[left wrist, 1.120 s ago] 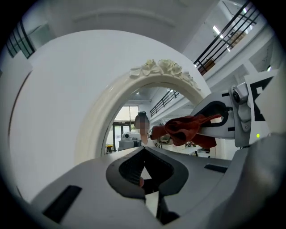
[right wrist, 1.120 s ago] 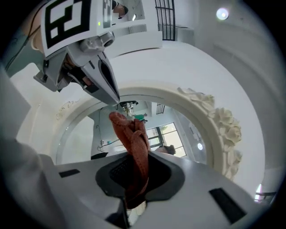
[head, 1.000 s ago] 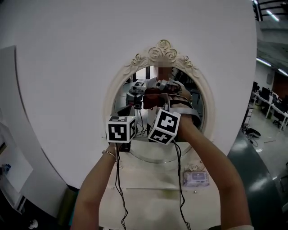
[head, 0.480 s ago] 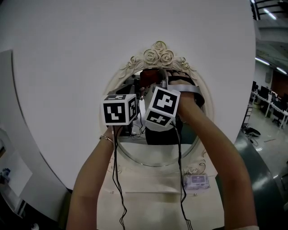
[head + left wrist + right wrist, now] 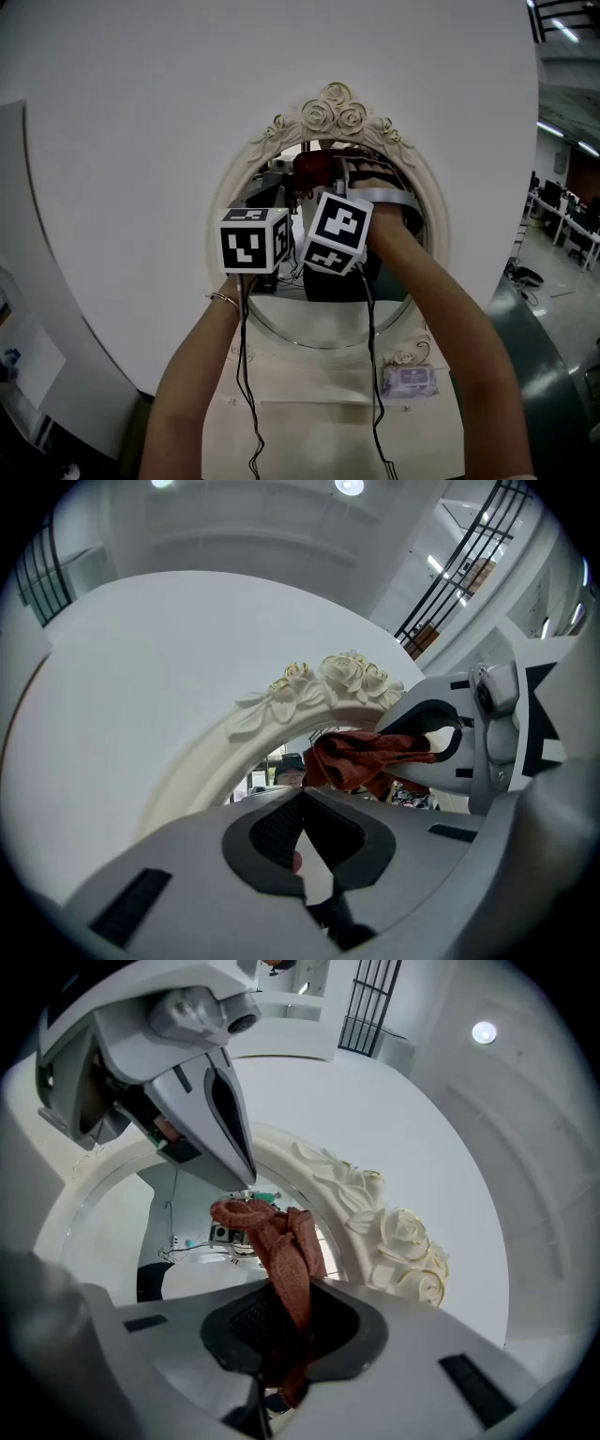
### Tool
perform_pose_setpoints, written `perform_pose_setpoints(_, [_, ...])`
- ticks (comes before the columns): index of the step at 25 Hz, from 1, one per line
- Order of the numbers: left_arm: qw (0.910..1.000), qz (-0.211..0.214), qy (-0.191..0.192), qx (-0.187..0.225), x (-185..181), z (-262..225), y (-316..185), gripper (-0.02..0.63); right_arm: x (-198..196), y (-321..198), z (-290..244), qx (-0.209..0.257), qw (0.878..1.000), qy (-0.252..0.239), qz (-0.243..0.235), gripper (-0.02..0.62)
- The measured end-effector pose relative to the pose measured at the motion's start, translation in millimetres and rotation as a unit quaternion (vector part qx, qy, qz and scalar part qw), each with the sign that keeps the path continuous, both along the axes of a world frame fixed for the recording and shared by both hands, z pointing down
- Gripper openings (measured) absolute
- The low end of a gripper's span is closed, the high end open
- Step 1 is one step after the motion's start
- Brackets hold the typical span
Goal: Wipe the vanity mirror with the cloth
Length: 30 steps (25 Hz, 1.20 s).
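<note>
The rust-red woven cloth (image 5: 281, 1251) looks soft and light. It is bunched into a loose wad that will flatten under pressure, so I'd judge it best pinched by a gathered fold, with the free bulk left ahead of the fingers to do the rubbing. That is how it sits now: the right gripper (image 5: 281, 1321) has its fingers clamped on the cloth's lower folds, and the crumpled end pokes out past the tips. The wad is up against the top of the oval vanity mirror with the cream rose-carved frame (image 5: 309, 319), just under the rose crest. The mirror stands at the far edge of the cream table (image 5: 309, 441), and its glass is rigid, slick and breakable, so light pressure seems wise. The left gripper (image 5: 302, 832) hangs just beside the right one, over the mirror's left half, its fingers closed together on nothing and apart from the cloth.
</note>
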<state>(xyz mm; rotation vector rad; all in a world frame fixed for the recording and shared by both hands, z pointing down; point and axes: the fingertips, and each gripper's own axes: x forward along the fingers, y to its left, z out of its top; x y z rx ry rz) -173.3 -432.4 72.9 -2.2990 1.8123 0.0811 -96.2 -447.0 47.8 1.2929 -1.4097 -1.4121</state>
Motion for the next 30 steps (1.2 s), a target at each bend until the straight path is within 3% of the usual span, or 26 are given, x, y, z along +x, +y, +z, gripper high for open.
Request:
perform_pose_setpoints(13, [0.9978, 0.007, 0.012, -0.065, 3.6, 95.6, -7.0, 0.003, 0.8, -3.6, 69.7, -0.051, 0.999, 0.002, 0.003, 0.060])
perform_pose_setpoints(30, [0.9900, -0.002, 0.009, -0.140, -5.0, 229.1, -0.3, 0.003, 3.5, -2.1, 211.7, -0.150, 0.989, 0.002, -0.008, 0.060])
